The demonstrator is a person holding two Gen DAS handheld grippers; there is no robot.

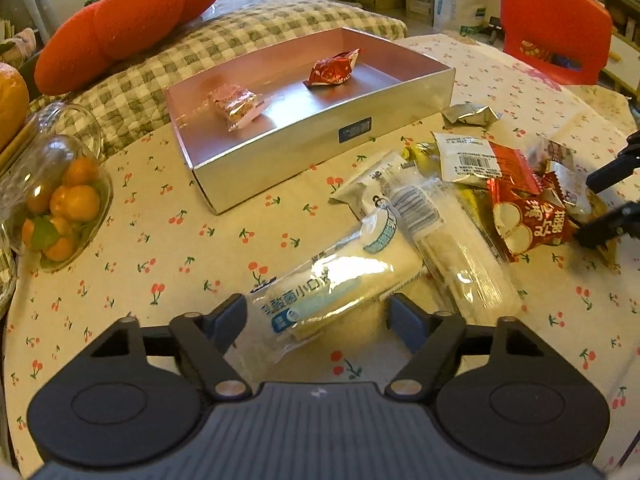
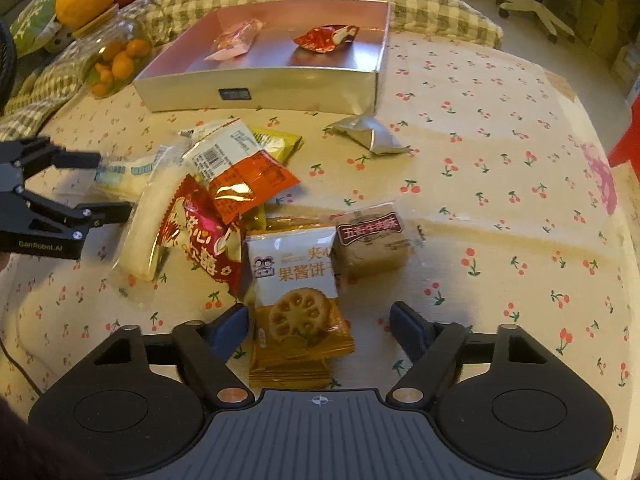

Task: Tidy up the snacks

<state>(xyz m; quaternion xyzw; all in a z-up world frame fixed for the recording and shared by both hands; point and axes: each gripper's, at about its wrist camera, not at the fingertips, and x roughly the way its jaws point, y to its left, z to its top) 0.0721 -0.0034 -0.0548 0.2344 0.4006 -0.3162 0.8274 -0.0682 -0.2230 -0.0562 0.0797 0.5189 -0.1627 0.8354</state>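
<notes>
A silver box (image 1: 280,148) (image 2: 256,92) with a pink inside holds a pink candy packet (image 1: 236,106) (image 2: 236,38) and a red foil packet (image 1: 334,68) (image 2: 326,38). A pile of snack packets (image 1: 460,184) (image 2: 216,184) lies on the cherry-print tablecloth. My left gripper (image 1: 318,316) is open, its fingers either side of a white-and-blue bread packet (image 1: 332,284). My right gripper (image 2: 320,320) is open around an orange-and-white biscuit packet (image 2: 296,304). A brown beef-snack packet (image 2: 370,240) lies beside it.
A silver foil packet (image 1: 472,114) (image 2: 368,134) lies apart near the box. A glass jar of small oranges (image 1: 60,196) (image 2: 116,56) lies on its side at the left. A checked quilt (image 1: 224,40), red cushions (image 1: 132,20) and a red chair (image 1: 556,24) stand behind.
</notes>
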